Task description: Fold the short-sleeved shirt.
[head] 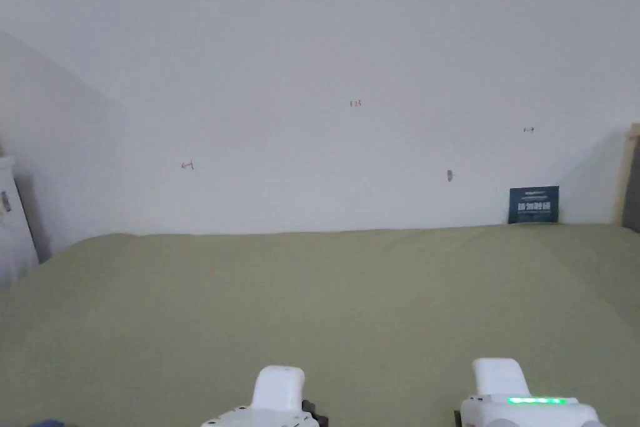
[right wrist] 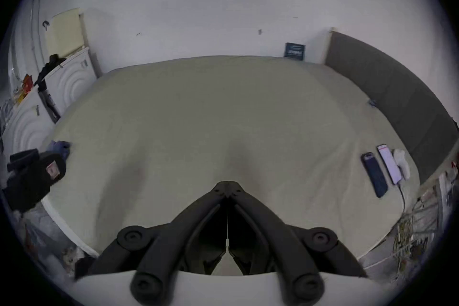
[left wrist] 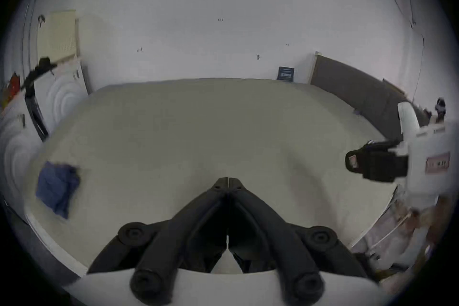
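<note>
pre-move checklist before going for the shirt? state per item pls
1. Left gripper empty, fingers closed together: ok.
2. Right gripper empty, fingers closed together: ok.
3. Crumpled blue fabric shirt lying on the pale green bed sheet, far to the left: ok.
4. Shirt spread flat: not ok, bunched.
5. Fingers open for a grasp: not ok.
6. Two phones well away from the shirt, on the right: ok.

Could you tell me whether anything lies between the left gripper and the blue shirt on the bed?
Nothing visible does. The left gripper, jaws together, hangs over bare bed sheet, and the blue shirt lies crumpled off to its left near the bed's edge, with only sheet between them.
</note>
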{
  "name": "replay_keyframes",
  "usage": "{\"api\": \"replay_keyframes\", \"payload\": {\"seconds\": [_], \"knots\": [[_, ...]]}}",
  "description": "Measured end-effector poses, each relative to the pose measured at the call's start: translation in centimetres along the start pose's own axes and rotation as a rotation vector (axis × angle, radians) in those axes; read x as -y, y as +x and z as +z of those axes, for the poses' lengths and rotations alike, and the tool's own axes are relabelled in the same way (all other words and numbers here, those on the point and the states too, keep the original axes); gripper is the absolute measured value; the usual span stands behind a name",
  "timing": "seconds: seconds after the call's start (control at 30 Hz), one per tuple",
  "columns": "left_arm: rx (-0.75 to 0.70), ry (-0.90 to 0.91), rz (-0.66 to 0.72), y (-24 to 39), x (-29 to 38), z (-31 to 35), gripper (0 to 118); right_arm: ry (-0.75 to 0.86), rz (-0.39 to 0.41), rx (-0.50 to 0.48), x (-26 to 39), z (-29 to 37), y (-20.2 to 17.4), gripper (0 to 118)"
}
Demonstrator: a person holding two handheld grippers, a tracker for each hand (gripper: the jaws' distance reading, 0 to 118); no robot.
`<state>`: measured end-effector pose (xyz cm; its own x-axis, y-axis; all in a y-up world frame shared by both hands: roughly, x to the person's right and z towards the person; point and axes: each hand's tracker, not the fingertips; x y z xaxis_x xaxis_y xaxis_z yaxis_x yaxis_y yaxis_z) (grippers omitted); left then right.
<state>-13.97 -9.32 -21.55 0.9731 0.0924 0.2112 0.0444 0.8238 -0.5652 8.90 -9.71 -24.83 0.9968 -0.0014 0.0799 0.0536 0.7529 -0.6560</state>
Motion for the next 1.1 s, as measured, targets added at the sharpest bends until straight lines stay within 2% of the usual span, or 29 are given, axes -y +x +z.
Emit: {"api": "replay_keyframes", "payload": {"seconds": [0.07,0.1,0.17,0.23,0.4,0.47,0.53,0.57,0.6,0.63,0.67,0.7,0.73,0.77,0.83,0.97,1.1], "knots": [[0.041,0.011,0.119,1.0,0.0,0.3,0,-0.007,-0.028,0.050,0.5,0.3,0.7,0],[0.064,0.026,0.105,2.0,-0.2,0.6,0,-0.003,-0.031,0.038,0.6,0.6,0.9,0],[-0.004,0.082,0.014,2.7,-0.4,1.2,0,0.057,-0.017,0.023,0.5,1.4,1.0,0],[-0.047,0.157,-0.046,3.0,-1.4,2.4,0,0.150,0.022,0.071,-0.3,2.6,0.6,0],[-0.108,0.343,-0.049,1.1,-4.5,5.1,0,0.413,0.094,0.115,-2.5,5.2,-0.4,0],[-0.164,0.377,-0.068,0.3,-5.3,5.6,0,0.471,0.132,0.142,-2.8,5.7,-0.7,1],[-0.200,0.423,-0.084,-0.5,-5.6,5.8,1,0.496,0.129,0.166,-3.0,6.0,-0.9,1],[-0.201,0.434,-0.082,-0.9,-5.6,5.9,5,0.504,0.118,0.165,-3.0,6.1,-0.8,1],[-0.210,0.439,-0.079,-1.3,-5.5,5.9,17,0.511,0.102,0.159,-3.0,6.1,-0.6,2],[-0.215,0.437,-0.070,-1.7,-5.4,5.7,52,0.512,0.086,0.154,-2.9,6.1,-0.5,12],[-0.222,0.429,-0.062,-2.0,-5.4,5.5,88,0.513,0.077,0.152,-2.9,6.0,-0.4,32],[-0.228,0.417,-0.037,-2.3,-5.3,5.3,113,0.503,0.072,0.161,-2.9,5.7,-0.3,64],[-0.225,0.426,-0.025,-2.6,-5.0,5.4,118,0.488,0.065,0.178,-2.9,5.4,-0.3,111],[-0.227,0.436,-0.015,-2.7,-5.0,5.4,118,0.444,0.058,0.189,-2.7,5.3,-0.2,116],[-0.230,0.434,-0.016,-3.0,-4.9,5.1,118,0.511,0.089,0.175,-2.1,5.6,-0.6,118],[-0.219,0.432,-0.030,-3.3,-4.9,5.0,118,0.540,0.113,0.141,-1.5,5.8,-1.3,118],[-0.229,0.435,-0.047,-3.2,-4.9,5.0,118,0.568,0.101,0.084,-1.5,5.9,-1.2,118]]}}
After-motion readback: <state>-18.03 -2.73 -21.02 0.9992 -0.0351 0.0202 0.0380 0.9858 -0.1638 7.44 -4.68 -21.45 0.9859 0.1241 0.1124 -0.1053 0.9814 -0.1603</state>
